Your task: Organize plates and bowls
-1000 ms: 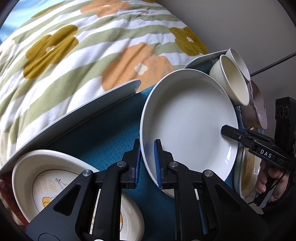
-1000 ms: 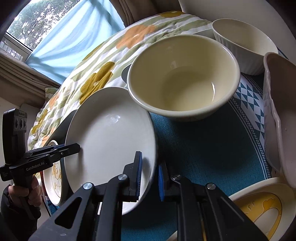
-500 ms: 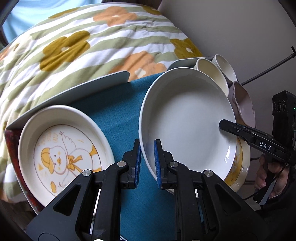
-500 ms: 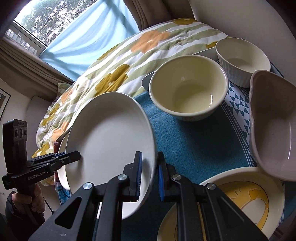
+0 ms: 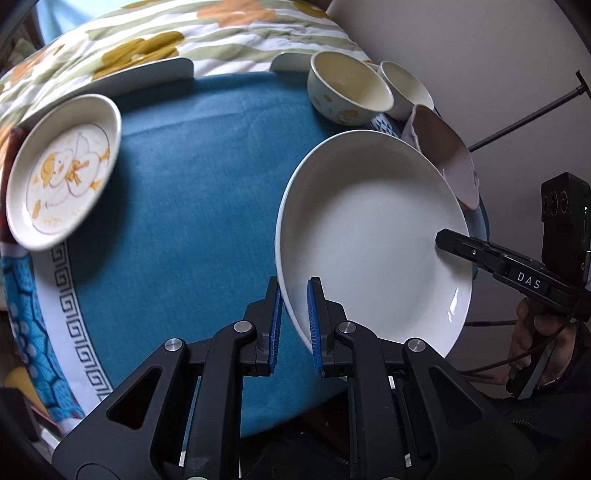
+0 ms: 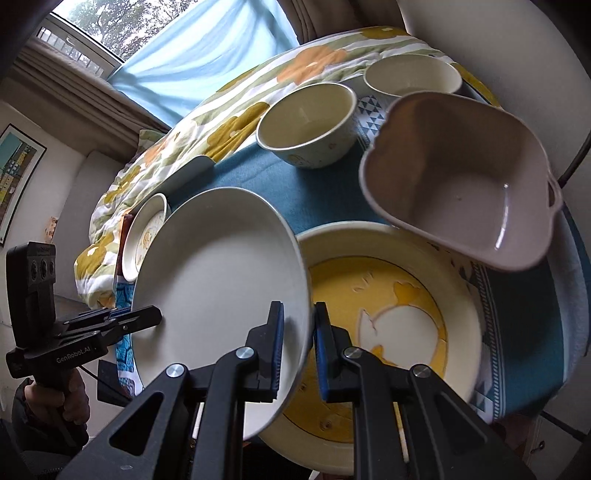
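Note:
A plain white plate [image 5: 373, 236] is held in the air by both grippers, one on each side of its rim. My left gripper [image 5: 294, 325] is shut on its near rim; the plate also shows in the right wrist view [image 6: 218, 280]. My right gripper [image 6: 298, 345] is shut on the opposite rim and shows in the left wrist view [image 5: 443, 240]. Below the plate lies a yellow duck plate [image 6: 391, 306]. A small duck plate [image 5: 59, 173] sits at the table's left. A cream bowl [image 5: 349, 88], a white ribbed bowl [image 5: 406, 86] and a mauve dish [image 6: 465, 181] stand at the back right.
The dishes stand on a teal cloth [image 5: 192, 192] over a table with a patterned blue border [image 5: 48, 325]. A flowered striped quilt [image 5: 207, 33] lies behind the table. A wall [image 5: 480, 74] is on the right.
Both grippers have lifted the white plate up and back toward me, so more of the table, the small duck plate and the yellow duck plate have come into view.

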`<state>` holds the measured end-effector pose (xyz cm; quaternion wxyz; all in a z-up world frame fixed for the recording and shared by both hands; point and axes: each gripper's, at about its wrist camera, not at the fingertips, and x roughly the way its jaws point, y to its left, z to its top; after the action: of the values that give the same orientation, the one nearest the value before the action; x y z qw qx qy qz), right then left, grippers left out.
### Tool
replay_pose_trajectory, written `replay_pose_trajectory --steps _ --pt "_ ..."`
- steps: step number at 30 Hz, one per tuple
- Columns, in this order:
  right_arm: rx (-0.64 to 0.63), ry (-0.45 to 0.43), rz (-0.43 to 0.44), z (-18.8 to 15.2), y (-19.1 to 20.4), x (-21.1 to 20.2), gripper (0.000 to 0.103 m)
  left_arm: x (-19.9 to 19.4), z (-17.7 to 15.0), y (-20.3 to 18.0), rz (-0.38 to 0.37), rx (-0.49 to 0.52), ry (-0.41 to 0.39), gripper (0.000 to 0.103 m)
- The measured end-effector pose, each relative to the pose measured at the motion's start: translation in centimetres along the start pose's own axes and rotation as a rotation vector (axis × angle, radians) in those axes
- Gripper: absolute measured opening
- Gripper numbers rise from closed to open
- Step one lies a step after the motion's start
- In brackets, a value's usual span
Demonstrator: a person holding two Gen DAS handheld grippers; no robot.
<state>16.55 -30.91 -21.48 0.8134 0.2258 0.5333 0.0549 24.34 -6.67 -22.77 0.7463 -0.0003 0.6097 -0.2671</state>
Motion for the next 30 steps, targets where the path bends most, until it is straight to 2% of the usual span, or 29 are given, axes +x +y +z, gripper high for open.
replay_pose_trajectory --steps 8,15,22,30 --pt "-0.044 0.041 -0.036 -1.6 -5.4 -1.1 0.015 3.6 -2.9 -5.6 -0.011 -0.049 -0.013 0.011" --pt "-0.105 0.049 -0.019 -1.5 -6.8 -1.2 0.014 5.3 -3.7 -5.8 0.003 -0.113 -0.025 0.011" --pt "-0.144 0.057 -0.014 -1.3 -7.0 -1.0 0.014 6.2 -3.2 -6.4 0.063 -0.12 -0.039 0.014" --pt "-0.149 0.046 -0.02 -1.1 -7.2 -1.3 0.014 7.4 -2.3 -8.6 0.214 -0.03 -0.036 0.016"
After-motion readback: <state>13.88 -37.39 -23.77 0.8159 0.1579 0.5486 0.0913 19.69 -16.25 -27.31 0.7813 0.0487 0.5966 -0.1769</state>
